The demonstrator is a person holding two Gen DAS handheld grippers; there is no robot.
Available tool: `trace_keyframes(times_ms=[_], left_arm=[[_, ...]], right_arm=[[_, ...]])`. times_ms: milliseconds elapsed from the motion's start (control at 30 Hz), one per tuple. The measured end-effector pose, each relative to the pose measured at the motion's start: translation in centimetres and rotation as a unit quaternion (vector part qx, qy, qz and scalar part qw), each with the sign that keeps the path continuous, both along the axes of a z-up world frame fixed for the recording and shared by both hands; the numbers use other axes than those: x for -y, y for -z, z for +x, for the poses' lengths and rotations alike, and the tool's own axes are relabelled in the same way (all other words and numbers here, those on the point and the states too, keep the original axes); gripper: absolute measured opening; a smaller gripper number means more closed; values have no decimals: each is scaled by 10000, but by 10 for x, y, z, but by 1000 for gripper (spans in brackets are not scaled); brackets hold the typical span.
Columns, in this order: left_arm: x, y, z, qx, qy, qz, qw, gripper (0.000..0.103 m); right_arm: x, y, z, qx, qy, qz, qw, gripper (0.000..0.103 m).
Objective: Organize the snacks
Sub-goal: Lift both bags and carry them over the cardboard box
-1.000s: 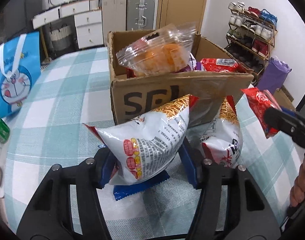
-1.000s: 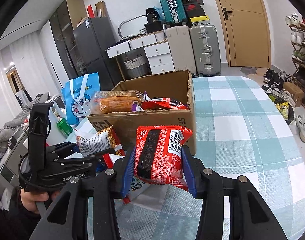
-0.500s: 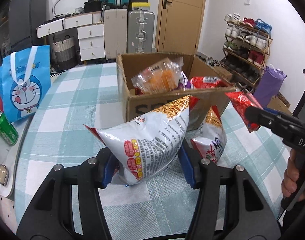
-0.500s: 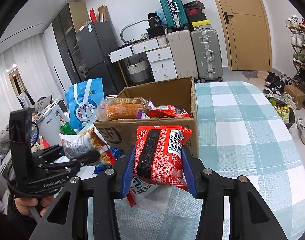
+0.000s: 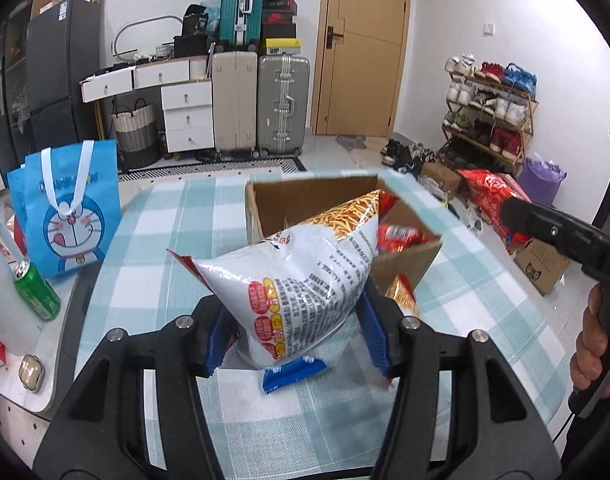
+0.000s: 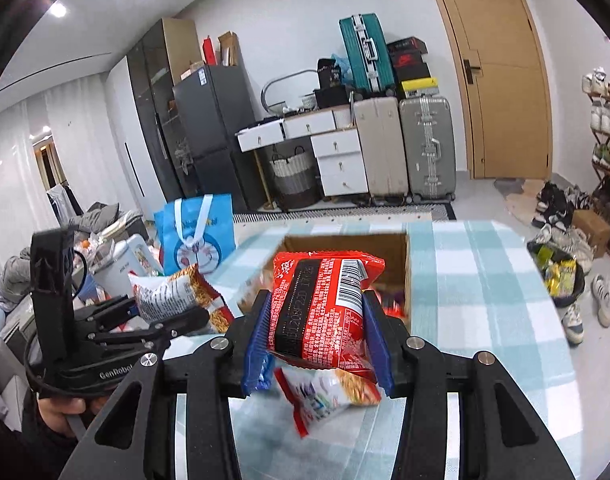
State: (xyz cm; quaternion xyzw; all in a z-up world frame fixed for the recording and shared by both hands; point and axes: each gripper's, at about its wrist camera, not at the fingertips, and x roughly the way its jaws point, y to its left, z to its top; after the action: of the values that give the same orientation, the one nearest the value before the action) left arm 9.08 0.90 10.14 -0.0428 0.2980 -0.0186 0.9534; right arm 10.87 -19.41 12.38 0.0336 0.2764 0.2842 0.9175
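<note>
My left gripper [image 5: 297,332] is shut on a white snack bag [image 5: 301,276] with orange sticks printed on it, held above the checked table in front of the open cardboard box [image 5: 265,204]. My right gripper [image 6: 317,340] is shut on a red snack packet [image 6: 325,308], also held up near the box [image 6: 401,256]. The box holds red packets [image 5: 401,236]. A blue packet [image 5: 293,372] and another white bag [image 6: 329,396] lie on the table below. The right gripper's packet also shows in the left wrist view [image 5: 493,196].
A blue cartoon bag [image 5: 69,216], a green can [image 5: 37,292] and a white jug [image 5: 1,280] stand at the table's left. The table's checked cloth [image 5: 153,240] spreads around the box. Suitcases, drawers and a shoe rack stand beyond.
Both grippers have risen with their packets, so the box now appears lower and its open top shows. The clear bag of orange snacks is hidden now.
</note>
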Motion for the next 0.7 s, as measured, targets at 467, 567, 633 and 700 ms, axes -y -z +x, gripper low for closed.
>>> trace_keyframes(times_ms=[467,567,633,700], left_arm=[[-4,-49,50,79,-48,44,9999,53],[-10,-49,68,57,-47,7,10000,53],[-11,-43,81,22,-56,17,10000,53],[-13,-39,93,-44,-71,32,10000,53]], right_arm=[[-18,-44,38,-59,-22,-35,10000,44],[-22,-35,50,-165,-16,-73,9998,44],[-26,-31,59,-196,-10,-78,9998,44],[-28,-25,69,-275,15,-93,9996,44]])
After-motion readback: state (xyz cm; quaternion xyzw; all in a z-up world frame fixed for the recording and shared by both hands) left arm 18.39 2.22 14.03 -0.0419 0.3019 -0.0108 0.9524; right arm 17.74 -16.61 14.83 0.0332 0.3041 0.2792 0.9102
